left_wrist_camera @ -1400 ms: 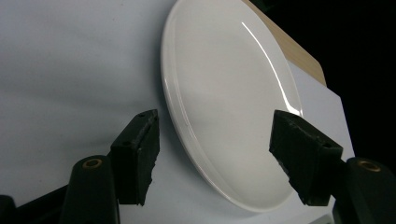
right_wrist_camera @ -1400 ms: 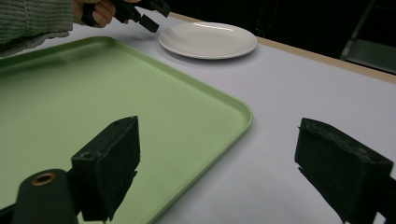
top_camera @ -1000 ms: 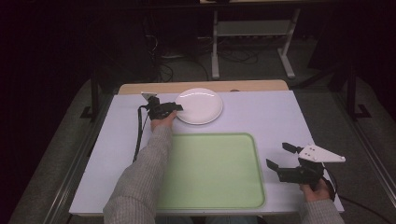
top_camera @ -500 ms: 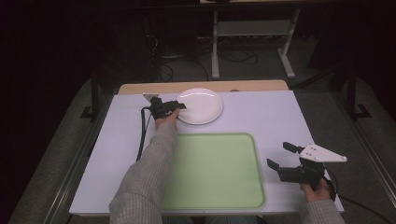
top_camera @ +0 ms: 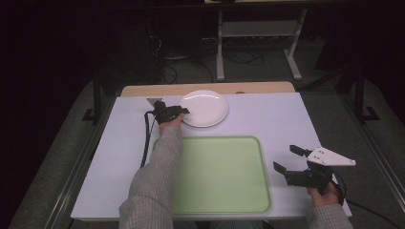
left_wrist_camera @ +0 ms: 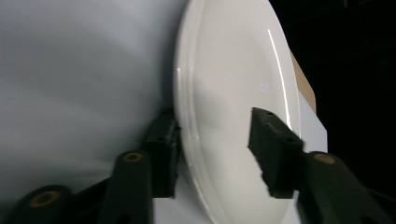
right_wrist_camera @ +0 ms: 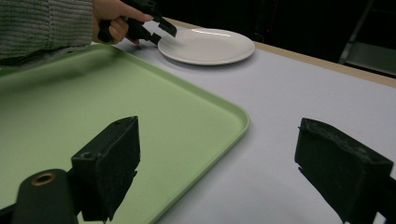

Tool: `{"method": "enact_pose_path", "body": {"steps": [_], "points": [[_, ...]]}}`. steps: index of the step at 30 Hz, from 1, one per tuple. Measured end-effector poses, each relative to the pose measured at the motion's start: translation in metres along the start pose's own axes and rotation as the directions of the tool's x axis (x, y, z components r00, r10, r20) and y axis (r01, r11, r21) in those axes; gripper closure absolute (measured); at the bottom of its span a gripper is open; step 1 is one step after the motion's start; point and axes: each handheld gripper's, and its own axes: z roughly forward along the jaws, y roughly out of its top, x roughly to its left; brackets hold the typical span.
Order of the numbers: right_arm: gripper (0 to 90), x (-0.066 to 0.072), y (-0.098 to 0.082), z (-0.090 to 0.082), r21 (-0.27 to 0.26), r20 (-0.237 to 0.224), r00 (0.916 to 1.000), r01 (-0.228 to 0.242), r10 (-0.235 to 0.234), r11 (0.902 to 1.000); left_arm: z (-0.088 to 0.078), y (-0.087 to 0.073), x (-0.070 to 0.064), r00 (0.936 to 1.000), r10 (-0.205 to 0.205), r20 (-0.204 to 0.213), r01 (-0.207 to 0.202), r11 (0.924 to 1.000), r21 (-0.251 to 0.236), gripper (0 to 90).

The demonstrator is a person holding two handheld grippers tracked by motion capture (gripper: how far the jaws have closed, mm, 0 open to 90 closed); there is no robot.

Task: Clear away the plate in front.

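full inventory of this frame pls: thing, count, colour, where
plate: 1, white, far middle of the table, its near-left rim between the left tool's jaws
tray: 1, light green, near middle of the table, nothing on it
table: 1, pale lilac-white top with a wooden strip along the far edge
metal stand: 1, grey, on the floor beyond the table
cables: several, dark, on the floor beyond the table
left tool: 1, black, at the plate's rim with one jaw above and one below; the jaws have just been closing, and the pads look not quite pressed on yet
right tool: 1, black with a grey plate on top, near right of the table beside the tray, jaws open on nothing
sleeves: 2, grey knit, coming in from the near edge
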Motion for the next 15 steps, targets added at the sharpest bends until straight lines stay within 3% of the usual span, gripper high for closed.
{"method": "enact_pose_path", "body": {"steps": [4, 8, 15], "points": [[13.3, 0.0, 0.0, 0.0, 0.0, -0.001, 1.0, -0.001, 0.001, 1.0, 0.0, -0.001, 0.001, 1.0, -0.001, -0.009, 0.001, 1.0, -0.006, 63.4], [13.3, 0.0, 0.0, 0.0, -0.002, -0.002, 1.0, -0.003, 0.003, 1.0, 0.0, -0.002, 0.005, 0.9997, -0.004, -0.024, 0.003, 0.9999, -0.017, 78.3], [13.3, -0.001, 0.0, 0.0, -0.004, -0.004, 1.0, -0.007, 0.006, 1.0, -0.001, -0.003, 0.012, 0.9997, -0.018, 0.018, 0.018, 0.9996, -0.021, 81.3]]}}
